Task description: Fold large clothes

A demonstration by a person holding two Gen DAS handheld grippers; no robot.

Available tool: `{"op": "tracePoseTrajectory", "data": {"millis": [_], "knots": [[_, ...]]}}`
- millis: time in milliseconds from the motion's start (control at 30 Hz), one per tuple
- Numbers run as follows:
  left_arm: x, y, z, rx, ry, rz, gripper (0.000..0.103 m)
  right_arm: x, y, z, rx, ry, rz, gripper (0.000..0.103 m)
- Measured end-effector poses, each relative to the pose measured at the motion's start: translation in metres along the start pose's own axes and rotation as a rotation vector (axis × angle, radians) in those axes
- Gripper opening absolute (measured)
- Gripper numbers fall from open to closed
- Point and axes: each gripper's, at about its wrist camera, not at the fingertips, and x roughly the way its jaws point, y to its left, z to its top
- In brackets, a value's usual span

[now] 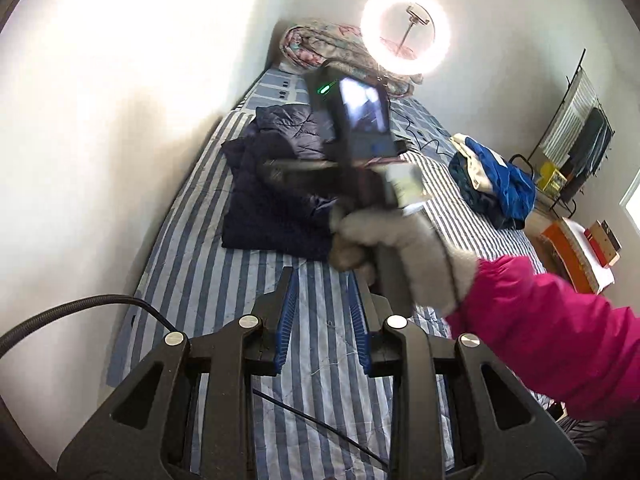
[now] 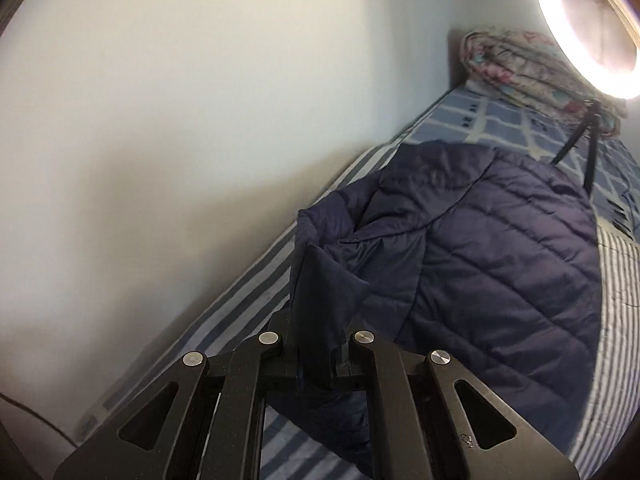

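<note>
Blue-padded fingers of the left gripper stand wide apart with nothing between them, hovering over the striped bed. Ahead of it, the right gripper is clamped on a dark fold of the navy quilted jacket, which lies partly folded along the wall side of the bed, its long axis running toward the rolled floral quilt at the head. A gloved right hand in a pink sleeve carries that tool above the jacket's near edge. From the left gripper, the jacket lies straight ahead and slightly left; the right gripper is the nearer and already has hold. Any next fold appears to hinge on the free left tool reaching forward to the opposite edge. Blue clothes wait apart at the bed's right side, beneath a ring light.
</note>
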Motion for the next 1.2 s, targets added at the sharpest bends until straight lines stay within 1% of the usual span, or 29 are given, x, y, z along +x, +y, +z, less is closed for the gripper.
{"op": "tracePoseTrajectory", "data": {"millis": [67,200,267,300,333,367,400,467,533,567,633,700,733,800,833,900,967,1000,1033,1100,1133,1200], "knots": [[0.001,0.003,0.001,-0.006,0.000,0.006,0.026,0.013,0.002,-0.004,-0.005,0.018,0.009,0.007],[0.001,0.006,0.002,-0.016,0.000,0.012,0.026,0.026,-0.008,-0.011,0.023,0.047,0.043,0.007],[0.003,0.006,0.003,-0.019,-0.001,0.019,0.026,0.032,-0.006,-0.011,0.033,0.066,0.076,0.008],[0.004,0.006,0.004,-0.022,-0.001,0.021,0.026,0.034,-0.009,-0.014,0.042,0.077,0.110,0.012],[0.003,0.006,0.003,-0.023,-0.003,0.024,0.026,0.036,-0.008,-0.015,0.052,0.095,0.151,0.014],[0.003,0.006,0.003,-0.024,-0.004,0.026,0.026,0.034,-0.011,-0.015,0.067,0.107,0.183,0.021],[0.003,0.005,0.004,-0.025,-0.005,0.027,0.026,0.031,-0.014,-0.014,0.082,0.113,0.223,0.031],[0.005,0.004,0.005,-0.023,-0.009,0.031,0.026,0.017,-0.022,-0.014,0.109,0.101,0.301,0.040],[0.008,0.003,0.009,-0.024,-0.014,0.033,0.026,-0.009,-0.033,-0.014,0.125,0.057,0.342,0.042],[0.011,0.002,0.012,-0.023,-0.014,0.036,0.026,-0.019,-0.039,-0.014,0.133,0.042,0.348,0.042],[0.021,-0.001,0.021,-0.015,-0.022,0.041,0.026,-0.048,-0.058,-0.018,0.160,-0.006,0.337,0.042],[0.032,-0.002,0.032,-0.018,-0.031,0.054,0.026,-0.067,-0.076,-0.023,0.178,-0.029,0.301,0.042],[0.038,-0.002,0.038,-0.020,-0.035,0.055,0.026,-0.079,-0.089,-0.028,0.184,-0.036,0.269,0.042],[0.052,-0.002,0.056,-0.017,-0.054,0.071,0.026,-0.090,-0.106,-0.032,0.184,-0.039,0.198,0.043],[0.058,-0.001,0.063,-0.017,-0.060,0.081,0.026,-0.097,-0.115,-0.036,0.179,-0.041,0.163,0.045],[0.077,0.001,0.082,-0.002,-0.075,0.114,0.026,-0.107,-0.131,-0.047,0.183,-0.038,0.094,0.061],[0.099,0.013,0.098,-0.040,-0.072,0.141,0.026,-0.113,-0.137,-0.059,0.204,-0.034,0.050,0.065],[0.108,0.019,0.103,-0.052,-0.062,0.150,0.026,-0.116,-0.143,-0.067,0.223,-0.027,0.035,0.066],[0.121,0.027,0.108,-0.076,-0.051,0.180,0.026,-0.116,-0.149,-0.071,0.240,-0.018,0.031,0.066],[0.142,0.042,0.111,-0.114,-0.019,0.198,0.026,-0.111,-0.161,-0.083,0.290,0.012,0.027,0.067],[0.156,0.050,0.110,-0.125,0.009,0.219,0.026,-0.108,-0.166,-0.087,0.308,0.021,0.030,0.067],[0.172,0.060,0.104,-0.131,0.036,0.250,0.026,-0.103,-0.174,-0.097,0.347,0.046,0.049,0.068]]}}
